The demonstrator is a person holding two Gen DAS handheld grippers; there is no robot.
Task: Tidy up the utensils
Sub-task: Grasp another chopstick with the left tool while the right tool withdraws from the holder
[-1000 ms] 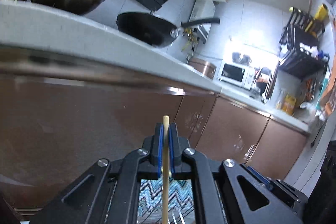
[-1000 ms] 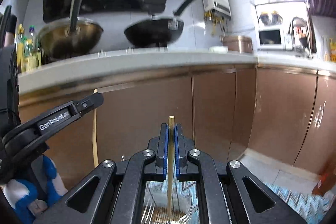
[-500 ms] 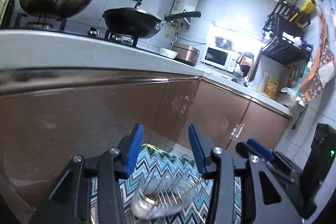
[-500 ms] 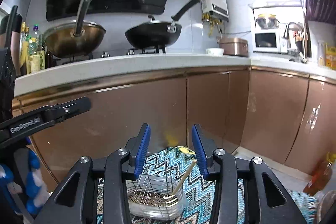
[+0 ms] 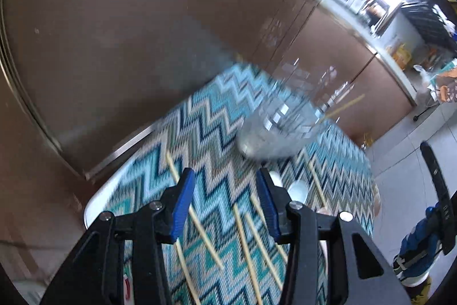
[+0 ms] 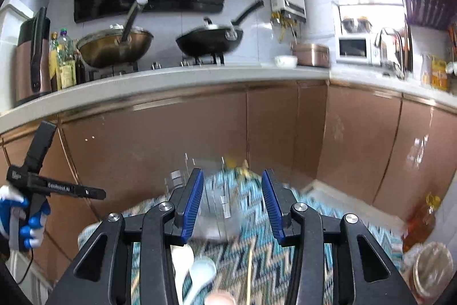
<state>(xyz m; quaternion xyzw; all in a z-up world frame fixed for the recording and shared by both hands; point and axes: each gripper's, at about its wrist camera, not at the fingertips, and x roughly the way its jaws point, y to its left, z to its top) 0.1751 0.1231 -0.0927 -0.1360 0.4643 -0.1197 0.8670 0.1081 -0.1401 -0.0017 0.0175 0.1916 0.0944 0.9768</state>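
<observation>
Both sets of jaws just popped open and empty, left gripper (image 5: 225,202) tipped over loose chopsticks (image 5: 204,230) near the clear holder (image 5: 281,127), probably grabbing another.

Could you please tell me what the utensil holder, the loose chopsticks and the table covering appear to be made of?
The utensil holder looks like clear plastic or glass: the cloth shows through it and it glints, with what seems a wire grid inside. The chopsticks look like pale bamboo or wood, matte and thin. The table covering seems a woven or printed zigzag fabric in teal, navy and cream; blur leaves the weave uncertain.
</observation>
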